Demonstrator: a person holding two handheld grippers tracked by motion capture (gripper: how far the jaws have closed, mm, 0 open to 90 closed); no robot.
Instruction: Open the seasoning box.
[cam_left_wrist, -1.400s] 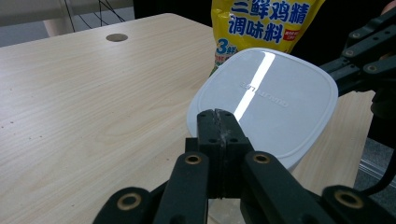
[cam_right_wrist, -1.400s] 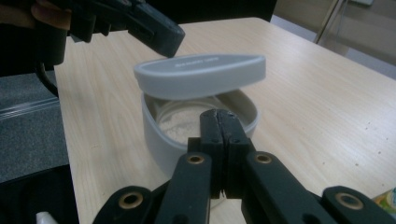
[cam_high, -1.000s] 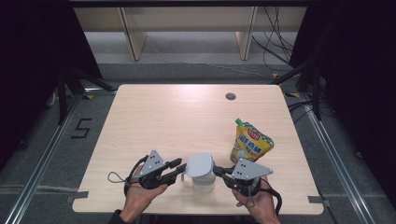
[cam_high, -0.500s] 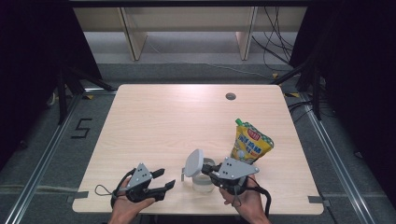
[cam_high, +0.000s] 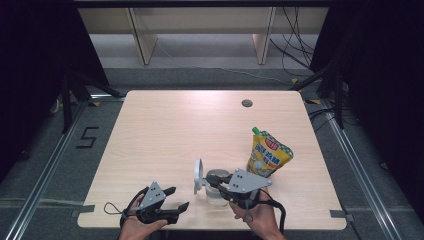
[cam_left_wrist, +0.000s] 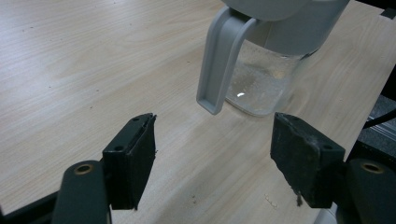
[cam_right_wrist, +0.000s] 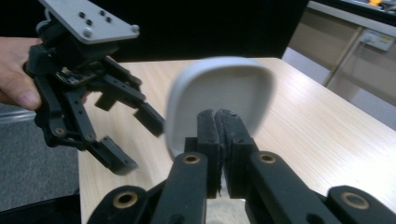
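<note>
Two hands at the near table (cam_high: 165, 125) edge, one gripper each. Left gripper (cam_high: 170, 206) lies low at the near-left, tilted over, pointing right toward the jar (cam_high: 216, 194); jaws spread, just been opening, nothing between them. In the left gripper view the pads (cam_left_wrist: 135, 161) stand wide apart over bare wood, with the clear glass jar (cam_left_wrist: 261, 84) just ahead and its grey handle-like strap (cam_left_wrist: 217, 58) hanging down beyond the gap, not touching either pad.

Right gripper (cam_high: 212, 181) is held by the right hand (cam_high: 257, 217) near the middle of the near edge, pointing left, directly over the jar. Its jaws are pressed together; in the right gripper view the fingertips (cam_right_wrist: 219, 126) meet in front of the grey lid (cam_right_wrist: 217, 100), which stands flipped up on edge at the jar's left side. Looks pinched at the lid's hinge part, though the exact contact is hidden behind the jaws. The left gripper (cam_right_wrist: 116, 126) shows beyond in that view, spread.

The jar stands upright on the table, between the two grippers, under the right one.

Farther right, a yellow pouch (cam_high: 268, 154) with a green cap stands apart from the jar. A cable hole (cam_high: 246, 103) lies near the far edge.
</note>
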